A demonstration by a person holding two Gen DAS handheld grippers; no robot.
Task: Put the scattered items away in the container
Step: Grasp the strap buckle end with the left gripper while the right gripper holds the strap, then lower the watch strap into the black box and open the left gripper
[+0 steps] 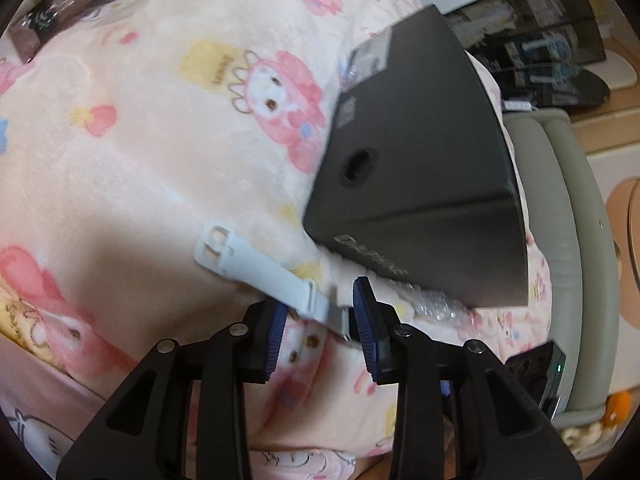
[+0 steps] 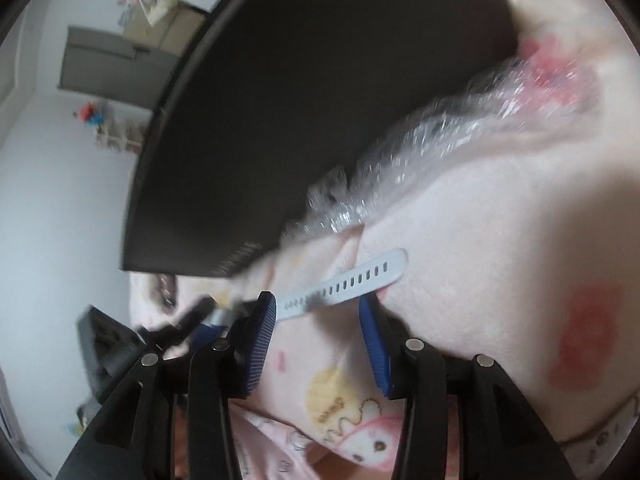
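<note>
Bedroom with a pink cartoon-print fleece blanket

A padded grey-green bed frame edge borders the blanket, a light wooden floor lies beyond, and a plain white wall meets a grey door.

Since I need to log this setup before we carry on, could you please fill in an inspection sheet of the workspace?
Surface: pink cartoon-print blanket, soft and rumpled.
Job's things: black box tilted on the blanket; pale watch strap lying flat, its holed end between the right pads.
Clutter: crinkled clear plastic wrap under the box's edge; wrapped packets at the far corner.
Grippers: left hand-held gripper open, astride the strap's buckle end; right hand-held gripper open.
Cables: nothing seen.
Surroundings: grey padded chair, cluttered desk.
</note>
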